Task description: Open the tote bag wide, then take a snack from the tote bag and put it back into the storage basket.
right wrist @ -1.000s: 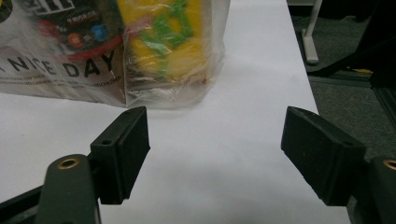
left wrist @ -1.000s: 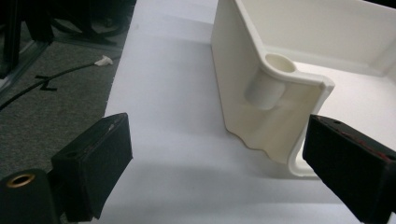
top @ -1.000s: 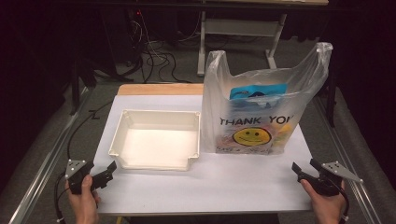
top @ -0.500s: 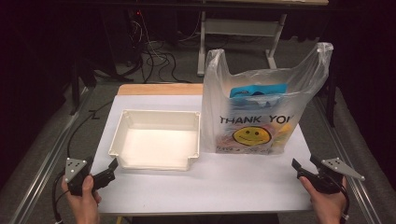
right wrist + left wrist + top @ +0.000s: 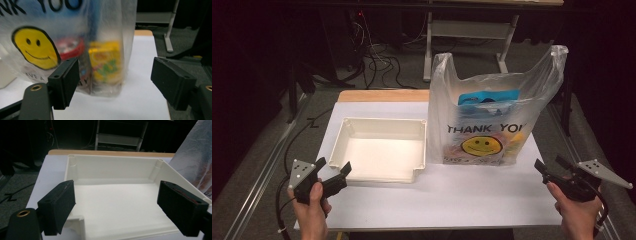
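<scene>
The left claw (image 5: 333, 172) is standing wide with nothing between its jaws, which have just been closing a little, and it is hovering at the near left corner of the white tray (image 5: 382, 172) sitting on the counter (image 5: 472, 195). The right claw (image 5: 548, 167) is also gaping wide and holding nothing, its jaws having just been opening further, and it is facing the near right corner of the clear plastic bag (image 5: 492, 107). The bag is standing upright just beside the tray, showing "THANK YOU" above a yellow smiley face (image 5: 35, 47), with a yellow box (image 5: 105, 62) inside whose print is too blurred to read.
</scene>
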A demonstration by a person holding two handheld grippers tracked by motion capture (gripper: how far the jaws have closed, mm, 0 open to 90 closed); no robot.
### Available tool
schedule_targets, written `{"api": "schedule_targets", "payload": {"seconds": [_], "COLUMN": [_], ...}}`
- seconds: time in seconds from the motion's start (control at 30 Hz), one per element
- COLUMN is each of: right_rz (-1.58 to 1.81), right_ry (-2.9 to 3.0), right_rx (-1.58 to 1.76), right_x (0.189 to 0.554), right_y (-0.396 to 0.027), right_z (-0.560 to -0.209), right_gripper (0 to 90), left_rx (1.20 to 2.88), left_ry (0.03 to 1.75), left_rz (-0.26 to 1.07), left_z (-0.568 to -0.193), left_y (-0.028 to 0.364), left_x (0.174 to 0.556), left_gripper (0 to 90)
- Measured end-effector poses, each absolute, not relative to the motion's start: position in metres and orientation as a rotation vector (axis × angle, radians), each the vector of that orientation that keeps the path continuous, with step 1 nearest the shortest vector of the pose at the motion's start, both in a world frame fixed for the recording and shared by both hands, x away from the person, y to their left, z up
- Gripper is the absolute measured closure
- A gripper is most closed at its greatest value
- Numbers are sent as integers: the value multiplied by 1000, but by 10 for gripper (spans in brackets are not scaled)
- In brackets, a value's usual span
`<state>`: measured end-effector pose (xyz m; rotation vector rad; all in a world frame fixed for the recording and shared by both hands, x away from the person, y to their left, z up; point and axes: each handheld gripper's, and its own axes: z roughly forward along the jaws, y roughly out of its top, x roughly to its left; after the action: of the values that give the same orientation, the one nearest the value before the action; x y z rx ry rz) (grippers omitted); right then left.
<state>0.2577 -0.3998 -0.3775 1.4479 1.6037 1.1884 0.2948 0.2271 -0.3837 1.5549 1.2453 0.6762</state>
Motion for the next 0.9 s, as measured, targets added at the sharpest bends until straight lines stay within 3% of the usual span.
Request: {"api": "schedule_targets", "payload": {"seconds": [0.3, 0.4, 0.9], "right_rz": [1239, 1241, 1274], "right_ry": [1600, 1599, 1594], "right_rx": [1345, 1343, 1326], "right_x": [277, 288, 326], "right_y": [-388, -382, -373], "right_z": [-328, -317, -279], "right_gripper": [213, 210, 121], "left_rx": [1603, 1589, 1645], "left_ry": [1124, 1096, 962], "left_rz": [662, 675, 587], "left_z": [-348, -336, -303], "left_y": [180, 170, 101], "left_x": [307, 314, 345], "left_gripper": [159, 199, 200]}}
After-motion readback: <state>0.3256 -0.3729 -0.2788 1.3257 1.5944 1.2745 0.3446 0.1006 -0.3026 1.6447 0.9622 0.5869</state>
